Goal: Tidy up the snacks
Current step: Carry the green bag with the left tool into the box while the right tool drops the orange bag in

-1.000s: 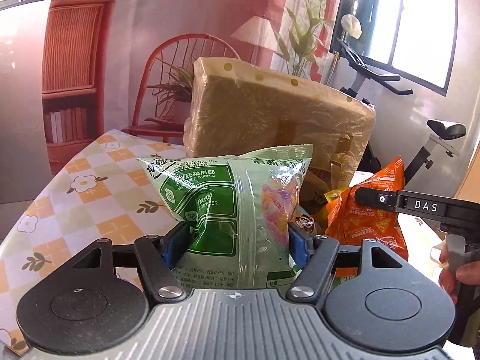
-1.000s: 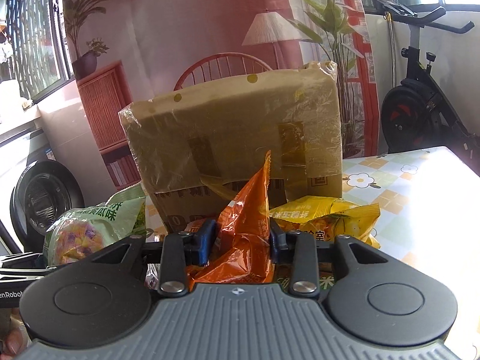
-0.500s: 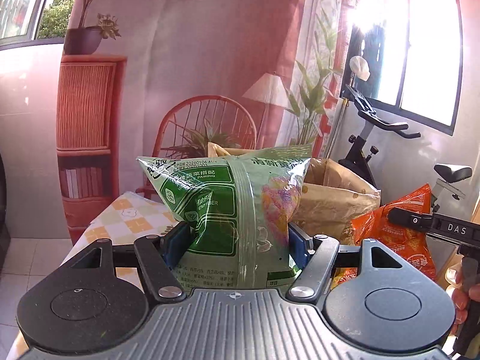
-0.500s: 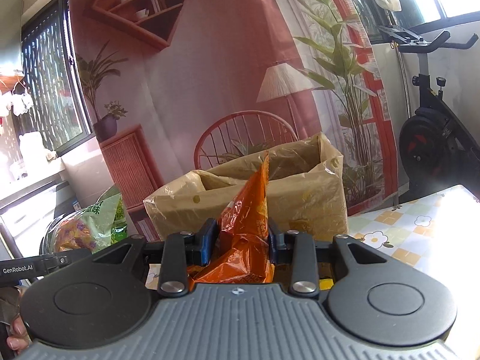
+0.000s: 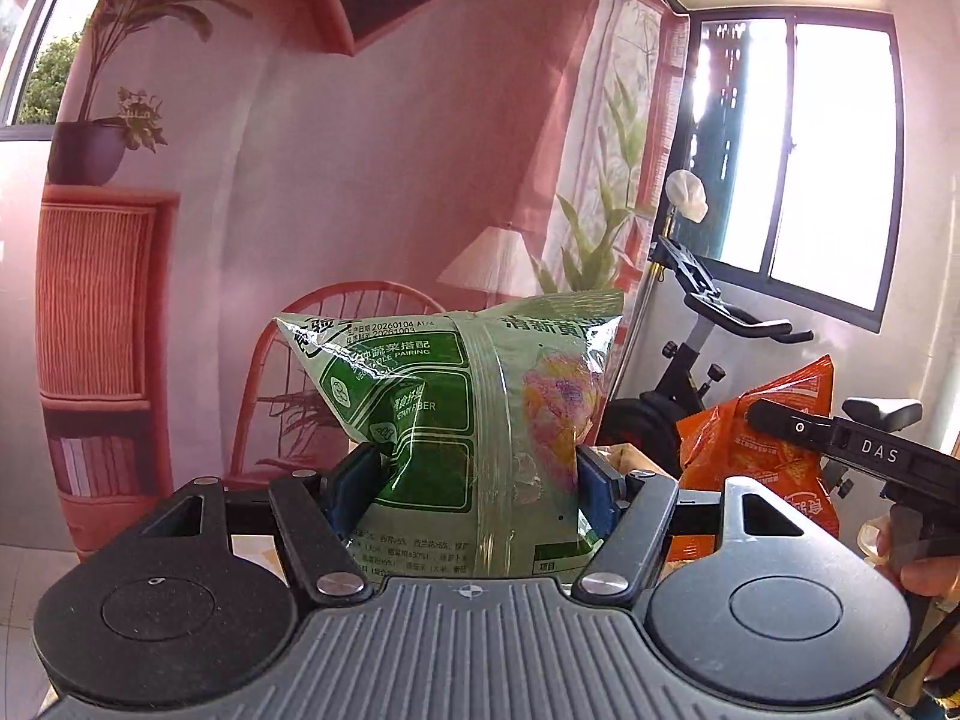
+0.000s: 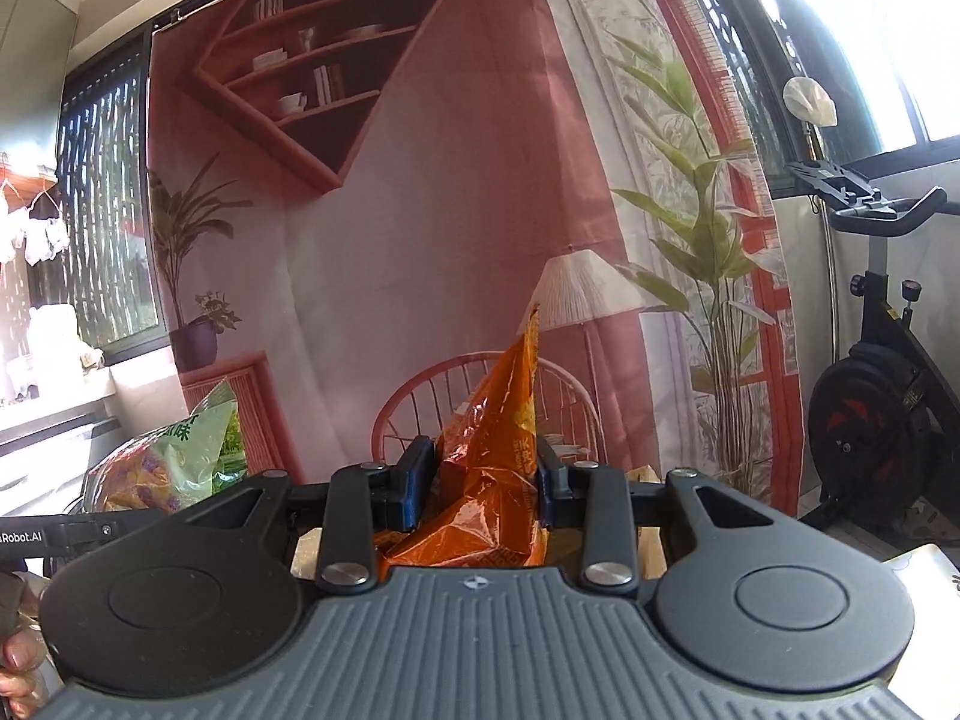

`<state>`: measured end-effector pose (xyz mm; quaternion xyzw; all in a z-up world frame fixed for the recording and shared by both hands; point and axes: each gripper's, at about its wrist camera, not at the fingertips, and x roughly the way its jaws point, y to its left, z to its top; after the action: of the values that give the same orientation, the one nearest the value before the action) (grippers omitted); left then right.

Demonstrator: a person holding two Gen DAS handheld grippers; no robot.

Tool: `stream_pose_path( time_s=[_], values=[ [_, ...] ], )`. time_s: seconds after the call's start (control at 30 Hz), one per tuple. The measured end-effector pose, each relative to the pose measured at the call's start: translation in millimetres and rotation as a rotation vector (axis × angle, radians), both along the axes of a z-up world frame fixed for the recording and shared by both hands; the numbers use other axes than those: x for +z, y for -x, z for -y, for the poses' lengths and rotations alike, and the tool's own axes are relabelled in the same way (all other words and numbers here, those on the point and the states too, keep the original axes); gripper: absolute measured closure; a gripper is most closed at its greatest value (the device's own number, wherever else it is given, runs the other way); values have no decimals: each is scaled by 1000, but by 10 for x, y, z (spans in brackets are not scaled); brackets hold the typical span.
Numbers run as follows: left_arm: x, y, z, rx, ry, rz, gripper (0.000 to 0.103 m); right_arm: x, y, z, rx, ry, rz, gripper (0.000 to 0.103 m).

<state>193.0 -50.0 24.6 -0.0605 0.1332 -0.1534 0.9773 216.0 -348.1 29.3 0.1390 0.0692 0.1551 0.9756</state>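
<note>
Green crinkly plastic snack bag [image 5: 474,420] stands tall, squeezed in your left gripper [image 5: 474,489]. Orange shiny foil snack bag [image 6: 489,468] upright, pinched in right gripper [image 6: 480,486]. Cardboard box rim [image 5: 624,459] peeks just below, ahead; both hands equally near.

Home room: exercise bike [image 6: 882,396], living-room backdrop [image 6: 420,240], windows [image 5: 834,156]

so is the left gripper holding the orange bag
No, the left gripper is clamped on the green snack bag; the orange bag sits in the other gripper.

Two bags side by side, one per gripper.
Vegetable-crisp bag [image 5: 474,420] left of chip bag [image 5: 762,456]; exercise bike [image 6: 882,408] behind, right.
</note>
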Motion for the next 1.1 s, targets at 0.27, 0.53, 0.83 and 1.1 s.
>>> stream_pose_path(
  time_s=[0.27,0.53,0.83,1.1],
  values=[
    [99,-633,229,21,-41,-2,32,-100,-575,-95,-24,48,-30,67],
    [-187,-1078,510,25,-155,-114,30,-467,-834,-72,-67,44,-189,66],
    [-187,-1144,458,37,-154,-145,21,-520,-761,21,-111,31,-248,50],
    [-121,-689,45,73,-114,-149,21,-455,-420,21,-74,17,-225,33]
  ],
)
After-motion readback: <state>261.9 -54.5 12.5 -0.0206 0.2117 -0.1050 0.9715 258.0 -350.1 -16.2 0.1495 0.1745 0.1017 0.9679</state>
